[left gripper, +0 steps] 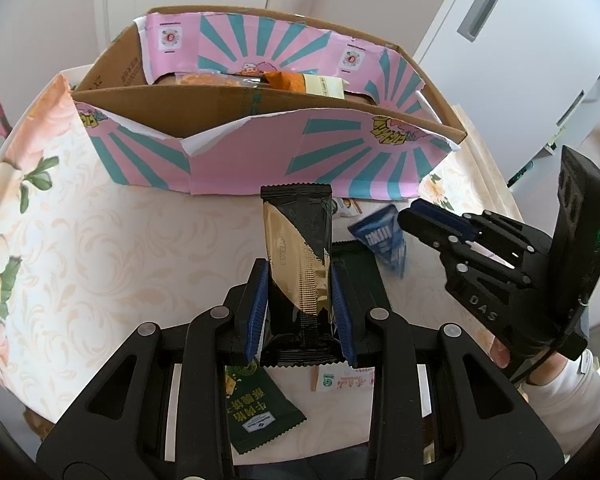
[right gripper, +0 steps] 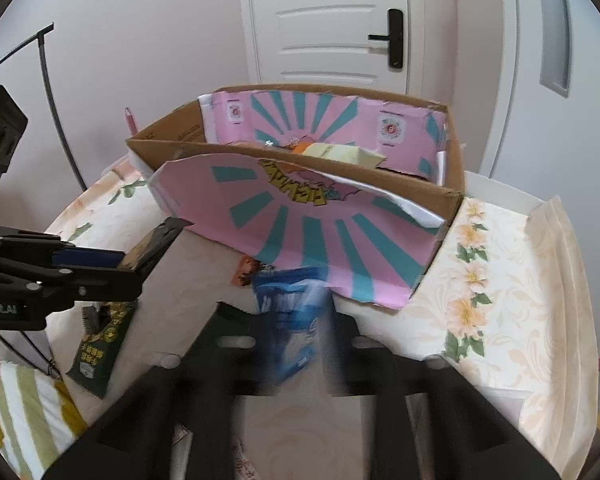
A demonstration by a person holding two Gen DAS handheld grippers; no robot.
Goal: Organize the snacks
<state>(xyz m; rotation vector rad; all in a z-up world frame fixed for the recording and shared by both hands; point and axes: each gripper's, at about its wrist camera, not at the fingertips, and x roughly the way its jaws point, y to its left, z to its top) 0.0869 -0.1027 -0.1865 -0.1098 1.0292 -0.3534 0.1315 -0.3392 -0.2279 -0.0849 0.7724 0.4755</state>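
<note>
We pinch a black-and-gold snack bar [left gripper: 298,264] in our left gripper [left gripper: 300,304], raised just in front of the pink cardboard box [left gripper: 244,160]; our right gripper [right gripper: 296,320], blurred, clamps a blue snack packet [right gripper: 290,320] near the box's front wall, above the floral tablecloth [right gripper: 500,280]

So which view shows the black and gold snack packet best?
Left wrist: the black and gold packet sits sharp and nearly whole between the left gripper fingers. Right wrist shows only its edge-on tip poking from that gripper at the left.
</note>
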